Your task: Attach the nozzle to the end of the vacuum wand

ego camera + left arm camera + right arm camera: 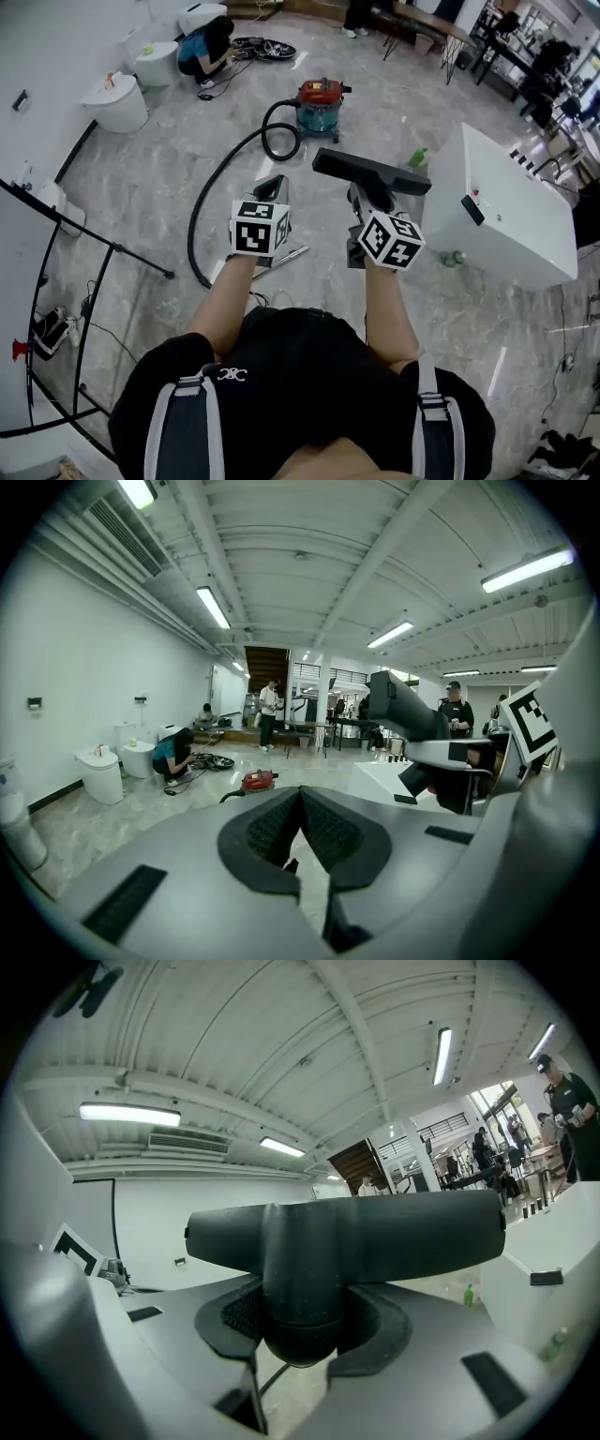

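Floor nozzle (pixel 342 1232) clamped by neck in right gripper (pixel 302 1321), held above floor. Long axis crosswise to jaws, neck toward gripper. Left gripper (pixel 300 803) jaws together, nothing between. Grey marbled floor (pixel 141 187) carried red canister vacuum (pixel 319 103), black hose (pixel 216 187) and white cabinet (pixel 497 202). Toilets (pixel 117 101) along white wall.

In the head view, the vacuum canister (pixel 319 105) stands at upper centre of the frame. Its hose (pixel 208 202) loops down and left across the floor. Just below the canister, the nozzle (pixel 370 172) sits between the jaws of the right gripper (pixel 364 195), with the left gripper (pixel 272 185) beside it to the left. A cabinet (pixel 506 211) fills the right side, and a bottle (pixel 417 157) stands between it and the canister. Toilets (pixel 114 101) line the upper-left wall, with a crouching person (pixel 204 52) further up the frame.
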Demonstrator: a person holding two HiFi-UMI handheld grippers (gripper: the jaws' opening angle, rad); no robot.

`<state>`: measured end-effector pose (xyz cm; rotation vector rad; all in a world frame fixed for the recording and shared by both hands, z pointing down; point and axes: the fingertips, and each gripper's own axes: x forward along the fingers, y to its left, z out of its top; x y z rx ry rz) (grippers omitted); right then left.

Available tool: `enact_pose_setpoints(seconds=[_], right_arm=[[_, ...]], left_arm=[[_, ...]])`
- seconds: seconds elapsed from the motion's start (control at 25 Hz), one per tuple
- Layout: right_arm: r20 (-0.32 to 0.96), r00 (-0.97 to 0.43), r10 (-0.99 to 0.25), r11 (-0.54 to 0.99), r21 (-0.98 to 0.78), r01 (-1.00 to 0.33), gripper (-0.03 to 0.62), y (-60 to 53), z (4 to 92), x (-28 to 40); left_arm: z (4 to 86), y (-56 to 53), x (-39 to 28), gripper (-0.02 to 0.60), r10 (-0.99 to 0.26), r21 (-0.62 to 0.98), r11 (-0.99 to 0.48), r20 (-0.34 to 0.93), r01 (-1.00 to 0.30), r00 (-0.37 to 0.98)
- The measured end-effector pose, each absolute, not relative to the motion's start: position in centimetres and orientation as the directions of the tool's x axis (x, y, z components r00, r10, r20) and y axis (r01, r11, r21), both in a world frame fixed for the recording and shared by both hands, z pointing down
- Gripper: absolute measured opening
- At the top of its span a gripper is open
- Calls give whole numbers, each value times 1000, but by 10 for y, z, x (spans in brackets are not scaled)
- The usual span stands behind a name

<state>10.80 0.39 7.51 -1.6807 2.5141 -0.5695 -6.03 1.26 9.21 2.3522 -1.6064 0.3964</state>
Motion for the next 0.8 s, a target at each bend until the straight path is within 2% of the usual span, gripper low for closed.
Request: enact_pose_setpoints(seconds=[0.2, 0.44, 0.68, 0.8], right_arm=[[172, -399, -901, 333, -318, -888, 175, -59, 85, 85], [306, -412, -858, 299, -354, -886, 175, -98, 153, 70], [480, -406, -778, 234, -379, -895, 175, -118, 273, 89], [520, -424, -741, 212, -418, -883, 175, -139, 359, 92]], left_arm=[[111, -43, -87, 8, -843, 78, -355, 404, -932, 355], [183, -91, -118, 8, -778, 104, -337, 529, -936, 339], [334, -95, -93, 8, -598, 137, -381, 718, -914, 357], [428, -107, -88, 8, -544, 153, -371, 764, -916, 348]])
